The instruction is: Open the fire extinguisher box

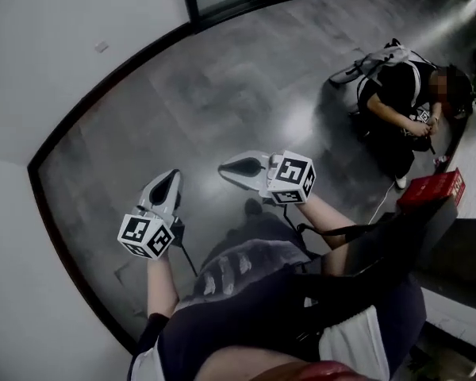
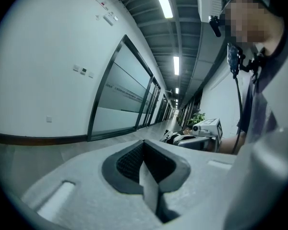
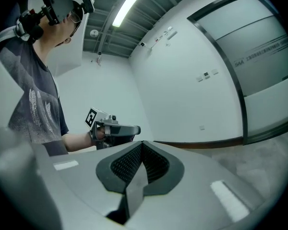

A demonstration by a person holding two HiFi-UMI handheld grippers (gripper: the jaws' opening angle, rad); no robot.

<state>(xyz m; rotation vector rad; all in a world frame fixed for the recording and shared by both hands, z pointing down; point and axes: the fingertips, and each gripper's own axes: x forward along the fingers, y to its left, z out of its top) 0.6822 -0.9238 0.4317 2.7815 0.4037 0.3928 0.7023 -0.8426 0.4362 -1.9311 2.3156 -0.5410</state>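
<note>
In the head view my left gripper (image 1: pixel 168 182) and right gripper (image 1: pixel 226 167) hang side by side over the grey floor (image 1: pixel 222 94), both shut with nothing between the jaws. The left gripper view shows the left gripper (image 2: pixel 144 145) pointing down a long corridor, with the right gripper (image 2: pixel 206 127) off to its right. From the right gripper view, the right gripper (image 3: pixel 141 145) faces a white wall, and the left gripper (image 3: pixel 113 128) is held in a hand beyond it. A red box (image 1: pixel 432 189) sits at the right edge; I cannot tell if it is the extinguisher box.
A white wall (image 1: pixel 55 62) with a dark baseboard runs along the left. A person (image 1: pixel 408 105) crouches on the floor at the upper right beside a backpack (image 1: pixel 377 60). Glass partitions (image 2: pixel 120 99) line the corridor. A potted plant (image 2: pixel 198 118) stands far down it.
</note>
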